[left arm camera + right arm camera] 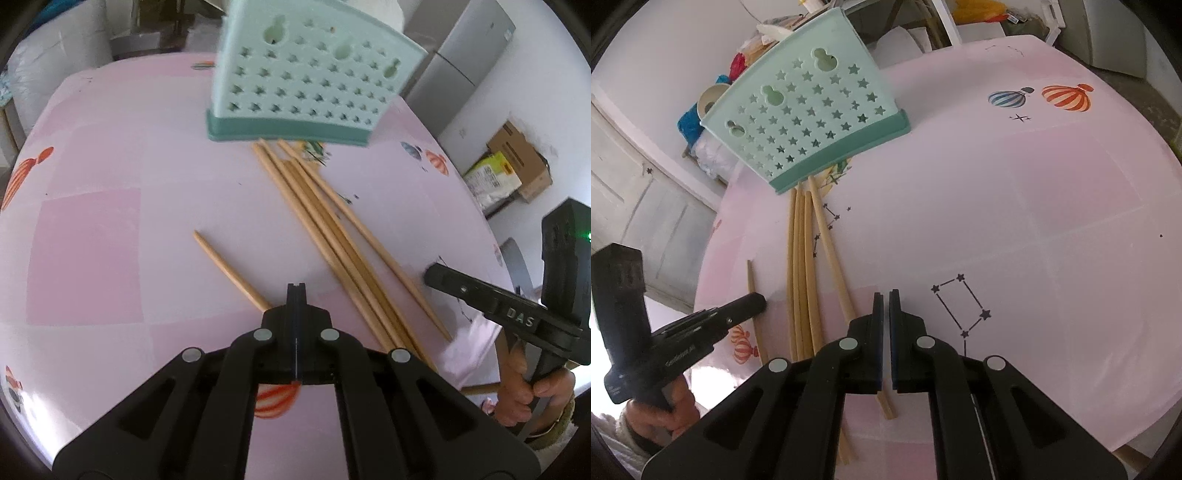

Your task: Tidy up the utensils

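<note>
A mint green utensil holder [310, 77] with star-shaped holes stands on the pink table [110, 206]; it also shows in the right wrist view [809, 118]. Several wooden chopsticks [343, 240] lie bundled in front of it, with one single chopstick [229, 267] apart to the left. The bundle [803, 266] and the single chopstick [752, 295] also show in the right wrist view. My left gripper [296, 286] is shut and empty, its tip beside the single chopstick. My right gripper [885, 293] is nearly shut, with a thin gap, empty, right of the bundle.
The right gripper's body [517, 310] shows at the right in the left wrist view; the left gripper's body [676, 332] at the left in the right wrist view. Cardboard boxes [517, 162] and a grey fridge [465, 66] stand beyond the table edge.
</note>
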Tool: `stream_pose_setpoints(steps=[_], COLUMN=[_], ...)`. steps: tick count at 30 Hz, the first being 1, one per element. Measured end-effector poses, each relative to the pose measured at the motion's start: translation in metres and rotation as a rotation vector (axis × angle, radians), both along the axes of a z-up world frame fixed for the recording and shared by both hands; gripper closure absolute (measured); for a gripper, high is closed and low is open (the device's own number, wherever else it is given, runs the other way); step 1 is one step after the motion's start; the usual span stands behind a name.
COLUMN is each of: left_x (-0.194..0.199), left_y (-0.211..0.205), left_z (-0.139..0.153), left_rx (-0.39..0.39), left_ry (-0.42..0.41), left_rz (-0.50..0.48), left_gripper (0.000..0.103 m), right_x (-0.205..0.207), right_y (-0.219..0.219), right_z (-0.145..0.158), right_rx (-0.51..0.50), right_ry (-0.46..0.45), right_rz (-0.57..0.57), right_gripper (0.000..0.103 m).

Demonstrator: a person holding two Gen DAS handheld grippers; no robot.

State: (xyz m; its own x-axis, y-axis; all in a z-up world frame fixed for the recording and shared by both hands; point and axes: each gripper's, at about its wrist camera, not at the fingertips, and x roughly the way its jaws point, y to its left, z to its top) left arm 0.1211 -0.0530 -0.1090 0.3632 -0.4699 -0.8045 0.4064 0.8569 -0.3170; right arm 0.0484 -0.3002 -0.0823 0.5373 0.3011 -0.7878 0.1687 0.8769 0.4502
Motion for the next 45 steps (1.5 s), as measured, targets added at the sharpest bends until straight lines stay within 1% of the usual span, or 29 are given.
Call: stream_pose_setpoints(steps=[2,3,5,6,7,8,9,10,14,17,18,19,22,24,28,33,38,41,44,45], left_x=[0.002,0.004,0.003,-0.001,-0.005,-0.007,-0.011,-0.012,-0.016,-0.017,-0.018,-0.019,-0.019,-0.016,-0.003,0.015,0.025,0.029,0.032,0.031], left_y=[0.004,0.006,0.010,0.012,0.014,0.016,0.020,0.021,0.028,0.024,0.021,0.016,0.000,-0.007,-0.010,-0.008,-0.005,-0.001,0.011,0.013], left_z=[0.000,0.002,0.011,0.019,0.025,0.029,0.032,0.032,0.018,0.007,0.006,0.006,0.006,0.005,0.003,0.002,0.002,0.002,0.002,0.002], left_rx=[-0.009,-0.023,-0.054,-0.069,-0.081,-0.088,-0.086,-0.078,-0.016,-0.003,-0.002,0.017,0.096,0.140,0.155,0.153,0.140,0.111,0.035,0.025], left_ry=[-0.025,-0.026,-0.055,-0.081,-0.093,-0.099,-0.094,-0.083,0.024,0.046,0.033,0.008,-0.070,-0.112,-0.140,-0.148,-0.151,-0.134,-0.069,-0.059], left_rz=[0.010,0.008,0.007,0.002,-0.009,-0.015,-0.020,-0.022,0.010,0.021,0.019,0.014,0.002,0.005,0.016,0.057,0.094,0.111,0.135,0.138], left_gripper=[0.103,0.103,0.103,0.102,0.099,0.093,0.087,0.084,0.079,0.079,0.079,0.079,0.079,0.087,0.093,0.099,0.099,0.099,0.098,0.096], right_x=[0.000,-0.001,-0.002,-0.004,-0.006,-0.007,-0.008,-0.008,-0.008,-0.008,-0.008,-0.008,-0.008,-0.008,-0.010,-0.009,-0.005,-0.003,-0.003,-0.003], right_y=[-0.002,-0.003,-0.004,-0.003,-0.003,-0.002,-0.001,0.000,0.007,0.011,0.012,0.013,0.015,0.017,0.017,0.017,0.017,0.018,0.019,0.020], right_z=[0.001,0.002,0.004,0.005,0.006,0.007,0.007,0.006,0.005,0.005,0.006,0.006,0.006,0.005,0.005,0.004,0.004,0.004,0.006,0.007], right_rx=[-0.003,-0.001,-0.001,-0.006,-0.009,-0.017,-0.023,-0.025,-0.033,-0.043,-0.047,-0.050,-0.064,-0.070,-0.073,-0.071,-0.079,-0.073,-0.072,-0.071], right_ry=[-0.006,-0.008,-0.013,-0.018,-0.020,-0.021,-0.021,-0.020,-0.018,-0.022,-0.022,-0.024,-0.024,-0.021,-0.028,-0.036,-0.038,-0.037,-0.039,-0.040], right_rz=[-0.009,-0.009,-0.005,0.002,0.008,0.016,0.020,0.024,0.039,0.045,0.045,0.045,0.045,0.043,0.031,0.023,0.029,0.033,0.038,0.041], right_gripper=[0.098,0.098,0.098,0.097,0.094,0.090,0.089,0.088,0.088,0.088,0.088,0.088,0.088,0.088,0.088,0.088,0.088,0.088,0.088,0.088])
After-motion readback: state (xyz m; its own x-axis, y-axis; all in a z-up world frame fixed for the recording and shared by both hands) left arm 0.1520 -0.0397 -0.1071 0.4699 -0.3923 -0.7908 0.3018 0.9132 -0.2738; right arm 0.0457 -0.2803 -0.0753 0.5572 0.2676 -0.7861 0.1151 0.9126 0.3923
